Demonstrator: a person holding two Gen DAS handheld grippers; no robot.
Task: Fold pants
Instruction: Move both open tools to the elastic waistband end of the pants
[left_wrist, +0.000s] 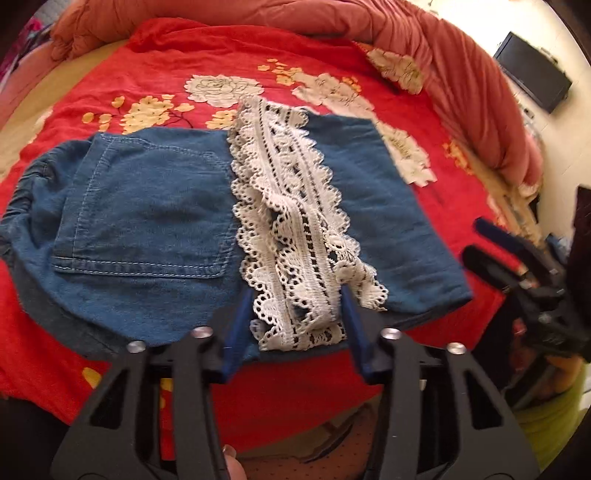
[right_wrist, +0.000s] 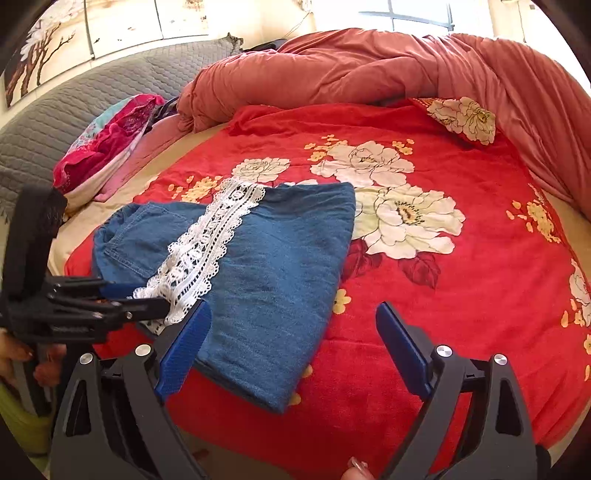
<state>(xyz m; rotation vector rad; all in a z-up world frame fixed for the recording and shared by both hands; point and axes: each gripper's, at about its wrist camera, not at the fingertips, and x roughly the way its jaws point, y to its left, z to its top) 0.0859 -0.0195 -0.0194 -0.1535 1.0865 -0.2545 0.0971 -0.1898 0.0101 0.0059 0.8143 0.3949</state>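
Folded pants (right_wrist: 266, 266) near blanket (right_wrist: 461, 295) edge; right gripper (right_wrist: 291, 332) spread.

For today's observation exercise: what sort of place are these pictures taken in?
Most likely a bedroom. The denim pants lie on a bed with a red flowered blanket, a bunched-up quilt behind, and a padded grey headboard at the back.

Matt denim pants (left_wrist: 147, 206) edged with openwork white lace trim (left_wrist: 295, 221) lie on a fuzzy red blanket (right_wrist: 461, 295).
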